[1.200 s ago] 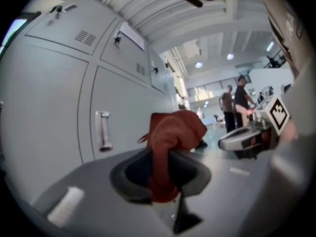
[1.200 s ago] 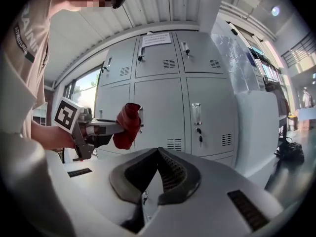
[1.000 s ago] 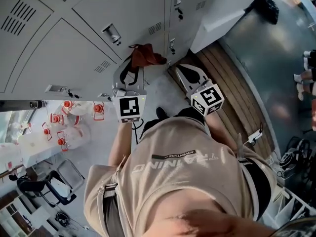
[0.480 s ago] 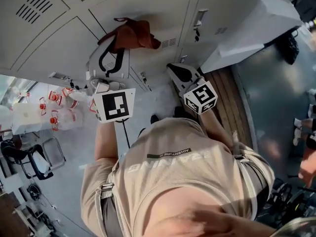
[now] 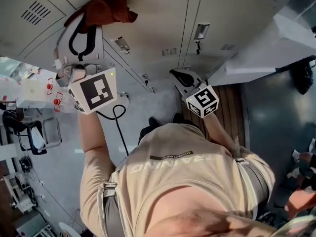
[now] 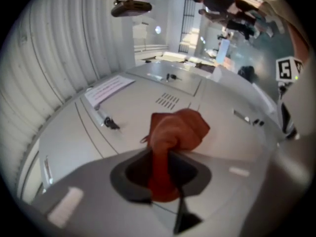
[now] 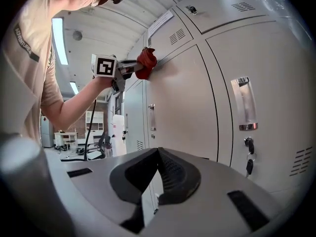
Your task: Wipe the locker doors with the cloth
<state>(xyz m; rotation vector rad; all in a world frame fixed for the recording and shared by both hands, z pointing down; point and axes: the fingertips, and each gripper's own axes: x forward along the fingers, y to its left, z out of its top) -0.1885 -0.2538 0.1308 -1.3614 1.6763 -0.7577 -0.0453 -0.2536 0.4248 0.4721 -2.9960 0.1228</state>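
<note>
Left gripper (image 5: 91, 16) at 11 o'clock in head view, jaws clamped on the rust-red cloth (image 5: 106, 6). The bunched cloth sits against a grey locker door (image 5: 153, 23). Right gripper (image 5: 177, 74) just off centre at 2 o'clock, jaws fully together, nothing between them, clear of the lockers. Keys (image 7: 249, 164) hang at 3 o'clock in its view.

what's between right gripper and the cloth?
Just locker door panel and one door handle, clearest in the head view. Left gripper clamps the cloth; right gripper is shut, empty.

Left hand-held gripper (image 5: 88, 19) raised the cloth (image 5: 106, 6), apparently higher up the lockers (image 5: 158, 19).
</note>
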